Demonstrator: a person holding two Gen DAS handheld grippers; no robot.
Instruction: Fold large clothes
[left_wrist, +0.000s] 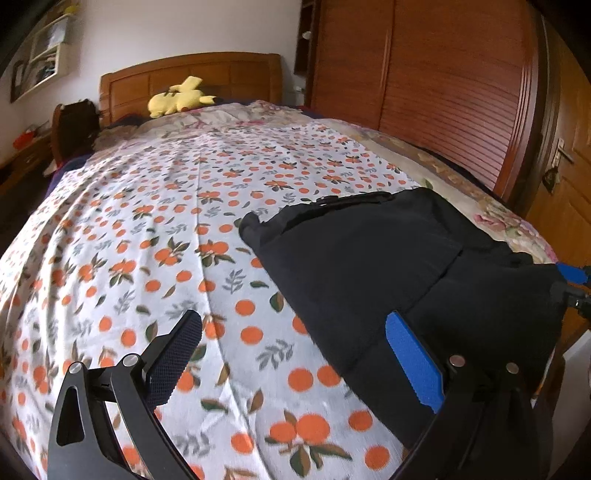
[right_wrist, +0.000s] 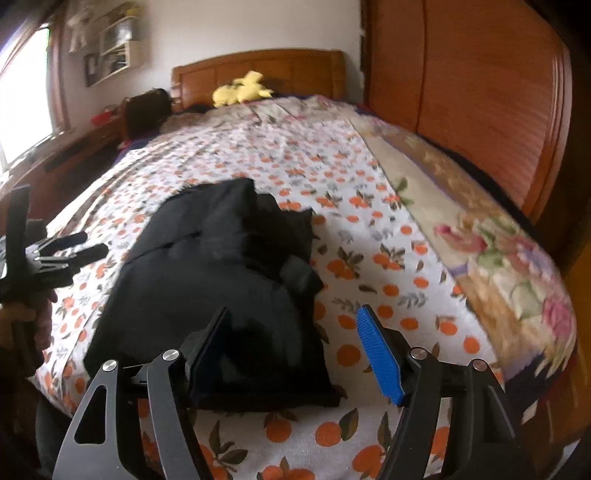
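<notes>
A black garment (left_wrist: 406, 266) lies folded in a thick bundle on the orange-print sheet (left_wrist: 166, 221) near the bed's front edge. It also shows in the right wrist view (right_wrist: 214, 273). My left gripper (left_wrist: 295, 347) is open and empty, its right finger over the garment's near edge and its left finger over bare sheet. My right gripper (right_wrist: 291, 339) is open and empty, just above the garment's near right corner. The left gripper also shows at the left edge of the right wrist view (right_wrist: 55, 254), held in a hand.
A yellow plush toy (left_wrist: 179, 96) lies by the wooden headboard (left_wrist: 192, 74). A slatted wardrobe (left_wrist: 443, 81) runs along the bed's right side. A floral quilt (right_wrist: 498, 251) covers the right edge. A bedside table (right_wrist: 74, 162) and window stand to the left.
</notes>
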